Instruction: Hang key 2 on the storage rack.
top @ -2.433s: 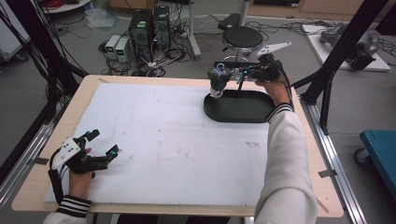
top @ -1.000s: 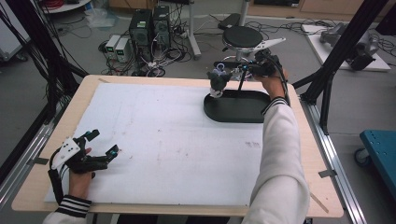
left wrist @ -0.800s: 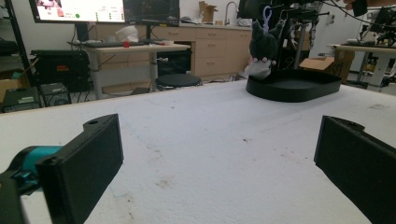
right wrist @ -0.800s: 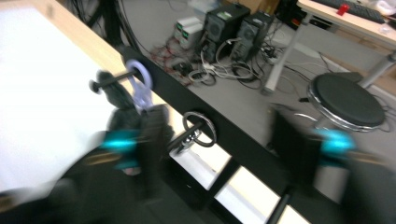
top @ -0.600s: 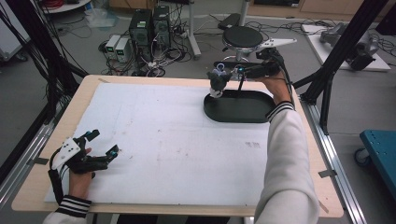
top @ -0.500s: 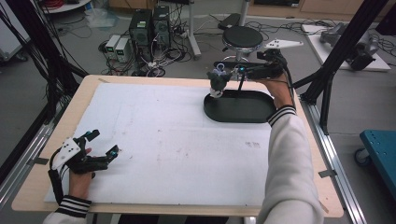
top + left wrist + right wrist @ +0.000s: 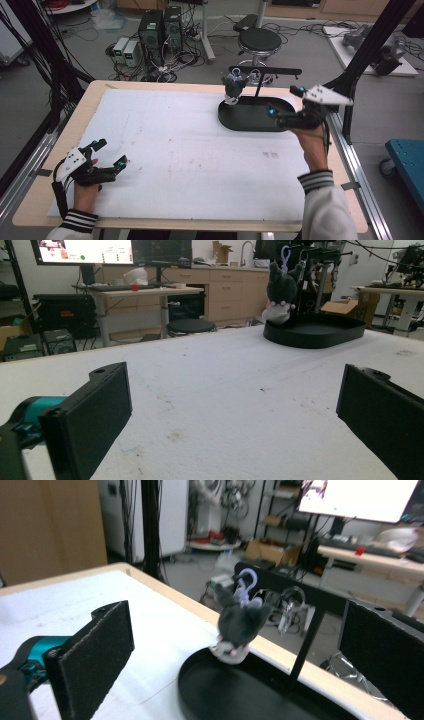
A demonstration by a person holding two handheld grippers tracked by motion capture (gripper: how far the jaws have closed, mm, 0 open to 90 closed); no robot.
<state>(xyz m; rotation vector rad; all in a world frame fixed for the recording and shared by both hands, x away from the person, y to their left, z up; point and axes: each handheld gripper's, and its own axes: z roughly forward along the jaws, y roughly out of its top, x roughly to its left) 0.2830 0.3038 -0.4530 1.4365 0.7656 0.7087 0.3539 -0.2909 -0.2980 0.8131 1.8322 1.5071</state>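
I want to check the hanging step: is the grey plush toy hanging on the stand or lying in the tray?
Hanging: the plush toy hangs by its purple loop from the stand's bar.

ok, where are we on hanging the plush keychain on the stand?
Done: the grey plush keychain hangs by its loop from the stand's bar, over the black tray. In hand: nothing. The right claw has just opened, jaws wide and empty, and sits at the tray's right end. The left claw rests open on the white mat. Left: likely nothing but parking the right hand.
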